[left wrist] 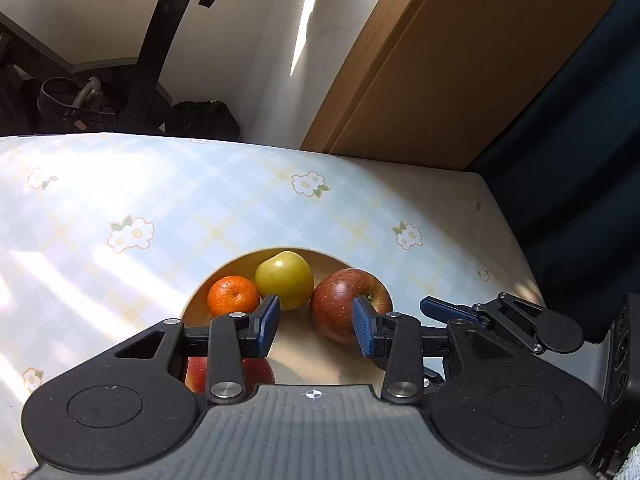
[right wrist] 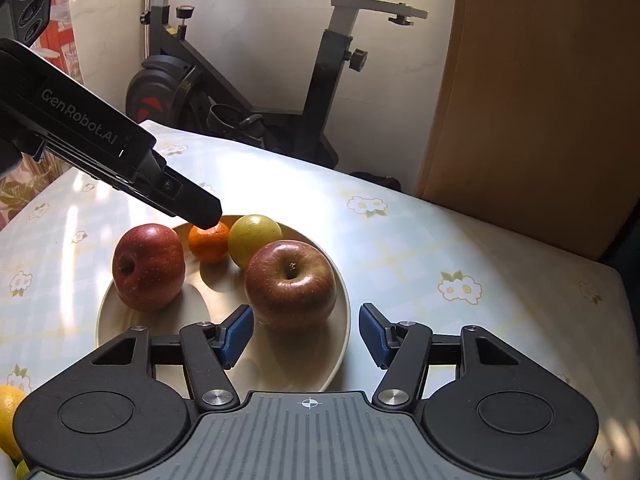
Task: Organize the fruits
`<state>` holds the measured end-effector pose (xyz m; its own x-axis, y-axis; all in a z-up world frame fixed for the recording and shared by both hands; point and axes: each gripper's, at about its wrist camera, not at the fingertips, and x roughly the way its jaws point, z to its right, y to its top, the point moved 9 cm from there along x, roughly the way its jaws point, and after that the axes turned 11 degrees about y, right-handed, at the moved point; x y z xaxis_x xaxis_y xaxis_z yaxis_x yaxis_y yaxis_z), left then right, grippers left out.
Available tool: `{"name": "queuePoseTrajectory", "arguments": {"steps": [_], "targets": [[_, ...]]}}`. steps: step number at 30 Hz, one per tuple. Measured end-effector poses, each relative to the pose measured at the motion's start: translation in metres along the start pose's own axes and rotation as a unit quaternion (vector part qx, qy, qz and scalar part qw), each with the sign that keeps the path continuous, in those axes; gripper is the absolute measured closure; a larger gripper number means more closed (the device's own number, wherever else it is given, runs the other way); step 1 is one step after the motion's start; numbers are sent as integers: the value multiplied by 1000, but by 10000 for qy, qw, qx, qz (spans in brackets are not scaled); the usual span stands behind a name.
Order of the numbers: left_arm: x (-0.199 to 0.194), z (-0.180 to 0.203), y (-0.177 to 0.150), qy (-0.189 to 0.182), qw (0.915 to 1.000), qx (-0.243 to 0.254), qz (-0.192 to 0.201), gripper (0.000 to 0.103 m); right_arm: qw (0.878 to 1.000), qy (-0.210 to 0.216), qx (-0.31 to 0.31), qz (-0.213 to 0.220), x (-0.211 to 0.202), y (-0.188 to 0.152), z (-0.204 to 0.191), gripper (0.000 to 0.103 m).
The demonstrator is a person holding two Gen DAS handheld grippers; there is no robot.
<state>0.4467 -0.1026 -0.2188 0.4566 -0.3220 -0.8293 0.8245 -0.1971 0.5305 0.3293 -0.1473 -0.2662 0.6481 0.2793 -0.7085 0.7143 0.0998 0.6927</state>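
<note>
A cream plate (right wrist: 340,320) on the flowered tablecloth holds two red apples (right wrist: 148,266) (right wrist: 290,284), a mandarin (right wrist: 208,242) and a yellow-green apple (right wrist: 254,238). My right gripper (right wrist: 306,336) hangs open over the plate's near rim, with the bigger red apple just ahead of its blue pads and not touched. My left gripper (left wrist: 316,320) is open above the plate (left wrist: 296,356) with nothing between its pads. Ahead of it lie the mandarin (left wrist: 233,295), the yellow-green apple (left wrist: 285,286) and a red apple (left wrist: 344,304). The other red apple (left wrist: 260,372) is half hidden under it.
A yellow citrus fruit (right wrist: 10,412) lies at the near left table edge. An exercise bike (right wrist: 248,80) stands behind the table and a wooden door (right wrist: 540,100) at the right. The table edge (left wrist: 516,240) falls away to dark fabric on the right.
</note>
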Motion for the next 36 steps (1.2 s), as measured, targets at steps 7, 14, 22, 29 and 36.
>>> {"name": "queuePoseTrajectory", "arguments": {"steps": [7,14,22,29,36], "targets": [[-42,-28,-19,321,9985,90,427,61,9978,67,446,492,-35,-16,3,50],[-82,-54,-41,859,9917,183,942,61,9918,-77,790,1001,-65,-36,2,49],[-117,-64,-74,1008,9864,-12,1299,61,9888,-18,916,1179,-78,-60,-21,49],[-132,-68,-102,1141,9845,-185,1320,61,9891,149,1005,1070,-79,-81,-44,49],[-132,-68,-132,1153,9858,-342,1173,61,9912,309,913,911,-82,-94,-68,49]]}}
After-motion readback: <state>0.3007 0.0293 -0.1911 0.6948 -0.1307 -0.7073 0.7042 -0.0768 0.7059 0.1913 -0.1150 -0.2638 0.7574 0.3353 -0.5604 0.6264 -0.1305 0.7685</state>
